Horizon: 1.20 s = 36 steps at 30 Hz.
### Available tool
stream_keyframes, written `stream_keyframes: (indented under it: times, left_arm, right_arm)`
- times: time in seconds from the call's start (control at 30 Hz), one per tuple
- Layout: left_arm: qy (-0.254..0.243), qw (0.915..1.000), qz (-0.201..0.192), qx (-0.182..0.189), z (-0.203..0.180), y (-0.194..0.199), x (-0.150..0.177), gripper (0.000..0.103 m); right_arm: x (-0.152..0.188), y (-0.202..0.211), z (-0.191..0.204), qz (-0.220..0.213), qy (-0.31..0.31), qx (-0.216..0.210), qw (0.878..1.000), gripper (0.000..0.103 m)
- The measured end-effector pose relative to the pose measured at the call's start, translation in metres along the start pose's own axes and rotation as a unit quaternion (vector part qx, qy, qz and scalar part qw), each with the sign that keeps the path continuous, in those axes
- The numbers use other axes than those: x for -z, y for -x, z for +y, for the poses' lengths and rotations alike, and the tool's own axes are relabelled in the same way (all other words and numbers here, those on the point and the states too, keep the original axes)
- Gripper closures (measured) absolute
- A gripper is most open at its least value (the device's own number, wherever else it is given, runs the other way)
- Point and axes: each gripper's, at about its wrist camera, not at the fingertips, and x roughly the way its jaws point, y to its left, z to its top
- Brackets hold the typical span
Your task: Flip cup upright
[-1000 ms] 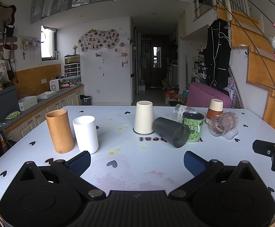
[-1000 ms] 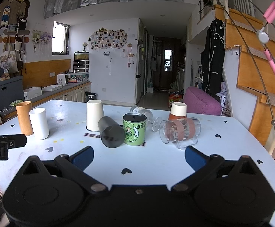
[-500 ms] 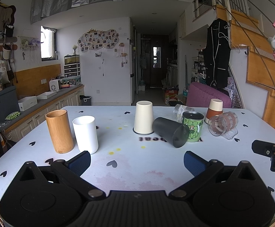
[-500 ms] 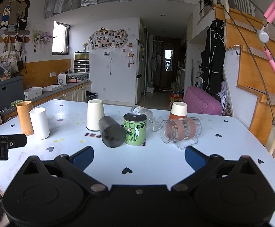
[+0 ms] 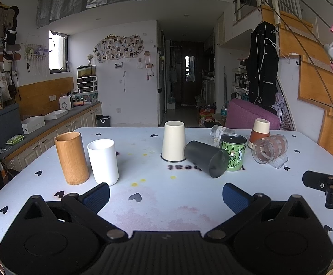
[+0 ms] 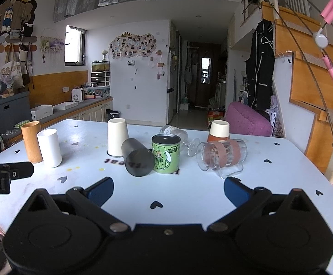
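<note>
Dark grey cup (image 5: 206, 159) (image 6: 137, 158): lying on its side on the tabletop (image 5: 166, 197), long axis running from the far left toward the near right in the left wrist view. Which end is the mouth cannot be told. Far end near the inverted cream cup (image 5: 173, 141); side touching or just beside the green tin (image 5: 233, 152).

Left gripper (image 5: 166, 193): jaws spread wide, holding nothing; cup lies well beyond them, right of centre.

Right gripper (image 6: 168, 189): jaws spread wide, empty; cup lies ahead, left of centre.

Also present: wooden cup (image 5: 71, 158) and white cup (image 5: 103, 161), upright at left; clear banded mug (image 6: 221, 155), on its side at right.
</note>
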Motion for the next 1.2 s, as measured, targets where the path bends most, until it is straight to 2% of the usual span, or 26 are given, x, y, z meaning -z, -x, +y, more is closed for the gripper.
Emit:
stream_keyframes:
  times: [0.23, 0.47, 0.57, 0.63, 0.77, 0.87, 0.97, 1.1, 1.2]
  left_arm:
    - [0.004, 1.0, 0.007, 0.0, 0.003, -0.005, 0.004, 0.0]
    - [0.013, 0.9998, 0.015, -0.008, 0.017, -0.012, 0.011, 0.0]
    - [0.017, 0.9996, 0.019, -0.013, 0.024, -0.014, 0.015, 0.0]
    - [0.019, 0.9994, 0.023, -0.016, 0.028, -0.016, 0.017, 0.0]
    - [0.024, 0.9991, 0.029, -0.021, 0.034, -0.019, 0.021, 0.0]
    - [0.024, 0.9989, 0.033, -0.022, 0.037, -0.022, 0.024, 0.0]
    - [0.026, 0.9987, 0.036, -0.024, 0.04, -0.023, 0.026, 0.0]
    - [0.028, 0.9985, 0.041, -0.025, 0.042, -0.025, 0.027, 0.0]
    - [0.028, 0.9985, 0.042, -0.023, 0.043, -0.026, 0.028, 0.0]
  right_arm:
    - [-0.007, -0.022, -0.004, -0.022, -0.016, -0.037, 0.999, 0.0]
    - [-0.027, -0.086, 0.002, -0.026, -0.017, -0.082, 0.996, 0.0]
    - [-0.032, -0.115, 0.008, -0.032, 0.005, -0.122, 0.992, 0.0]
    - [-0.035, -0.134, 0.015, -0.027, 0.029, -0.134, 0.99, 0.0]
    - [-0.042, -0.172, 0.028, -0.005, 0.075, -0.145, 0.987, 0.001]
    - [-0.045, -0.199, 0.037, 0.016, 0.106, -0.143, 0.984, 0.01]
    - [-0.042, -0.221, 0.045, 0.035, 0.138, -0.148, 0.979, 0.011]
    - [-0.038, -0.243, 0.058, 0.055, 0.191, -0.136, 0.971, 0.014]
    - [-0.034, -0.256, 0.063, 0.072, 0.207, -0.123, 0.968, 0.019]
